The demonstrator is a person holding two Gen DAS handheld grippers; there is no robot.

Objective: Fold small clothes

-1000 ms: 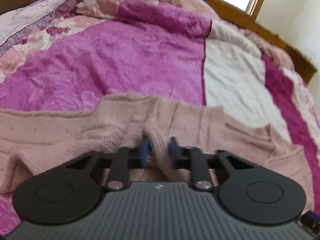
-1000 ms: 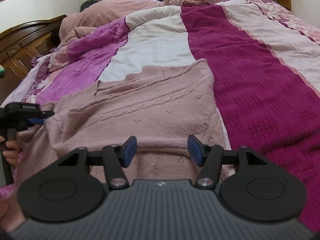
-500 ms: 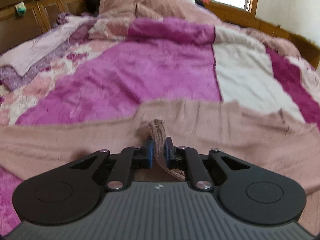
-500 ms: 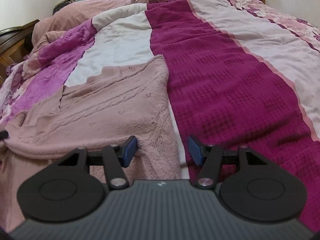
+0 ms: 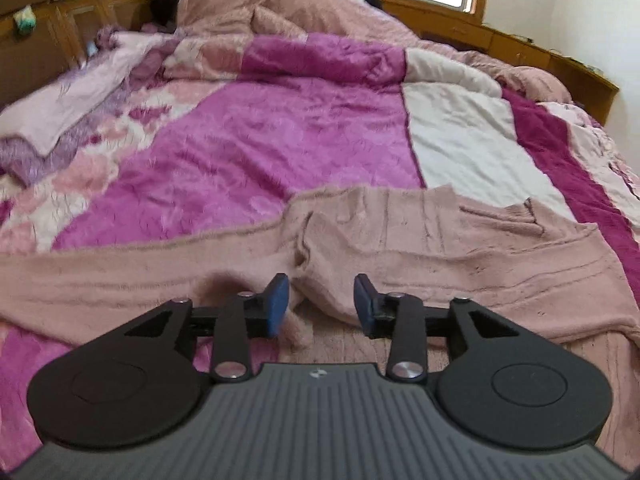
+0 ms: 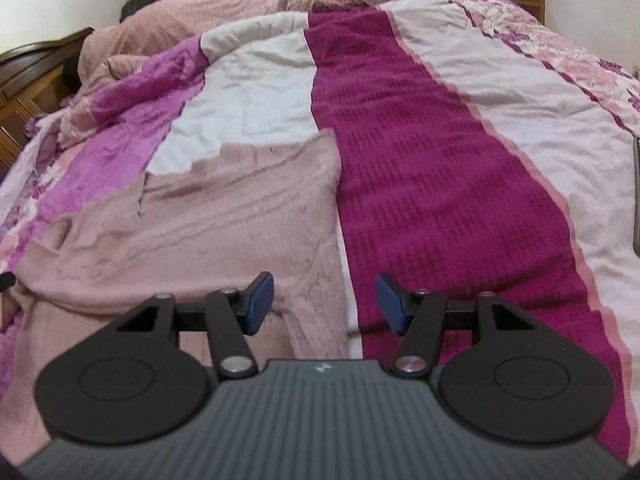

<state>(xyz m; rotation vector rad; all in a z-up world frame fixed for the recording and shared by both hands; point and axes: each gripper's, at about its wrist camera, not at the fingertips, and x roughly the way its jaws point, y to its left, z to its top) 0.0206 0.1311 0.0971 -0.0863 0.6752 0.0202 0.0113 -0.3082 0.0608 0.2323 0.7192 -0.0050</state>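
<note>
Your left gripper (image 5: 320, 304) has its jaws opening, and a raised fold of the pink sweater (image 5: 400, 248) sits between the blue pads (image 5: 276, 304) with no pad pressing on it. Your right gripper (image 6: 324, 304) stands with its jaws apart and empty, above the sweater's right edge where it meets the dark magenta stripe of the bedspread (image 6: 432, 184).

The sweater lies flat on the bed, just ahead of and under both grippers. In the left view its long axis runs left to right across your front, one sleeve (image 5: 100, 276) stretching off to the left. In the right view the body reaches away from you, ending in a stepped far edge over the pale stripe.

Judgement: your left hand is nearer the bunched middle, your right nearer the free side edge; the next fold likely turns on that edge.
</note>
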